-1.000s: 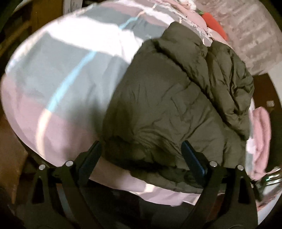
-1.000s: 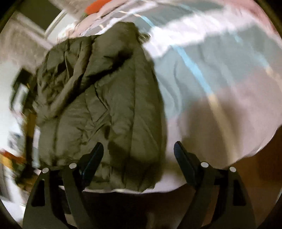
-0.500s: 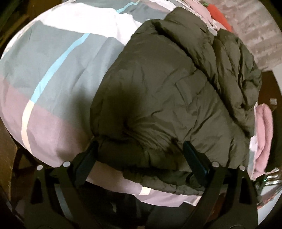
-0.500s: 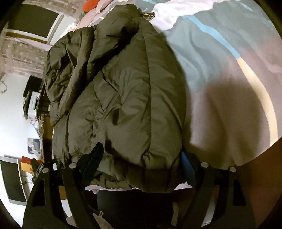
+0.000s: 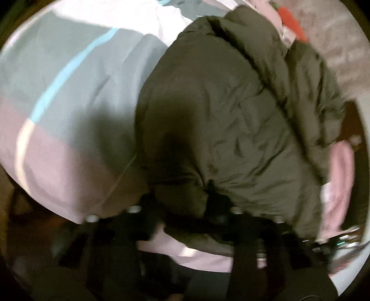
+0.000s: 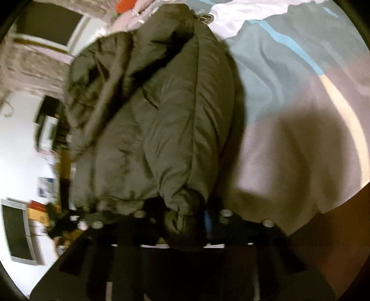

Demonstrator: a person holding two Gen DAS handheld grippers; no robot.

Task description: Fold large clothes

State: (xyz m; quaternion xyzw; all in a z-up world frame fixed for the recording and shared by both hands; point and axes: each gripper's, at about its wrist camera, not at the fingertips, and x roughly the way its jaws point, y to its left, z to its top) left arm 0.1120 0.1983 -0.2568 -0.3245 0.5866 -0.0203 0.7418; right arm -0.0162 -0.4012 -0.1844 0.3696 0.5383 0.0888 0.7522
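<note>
1. Colour-blocked bedding covers the bed (image 5: 69,104), in bands of grey, white and dusty pink, with a thin light-blue stripe and a cream stripe running across it; the same bedding fills the right half of the right wrist view (image 6: 300,115).
2. Beyond the bed, in the right wrist view, pale walls show, along with a dark window (image 6: 46,23) and cluttered shelving at the left; all of this is blurred.
3. An olive puffer jacket (image 5: 231,127) lies bunched along the bed's edge, its padded body heaped over itself, with a sleeve or collar ridge running along the top. In the right wrist view it (image 6: 150,115) stretches away from the camera.
4. A pink garment (image 5: 340,176) lies just beside the jacket at the right of the left wrist view, and something red-orange (image 5: 292,22) sits at the far end of the bed.
5. The left tongs (image 5: 180,203) are closed on the jacket's near hem.
6. The right tongs (image 6: 182,215) are likewise closed on a bunched fold of the hem.
</note>
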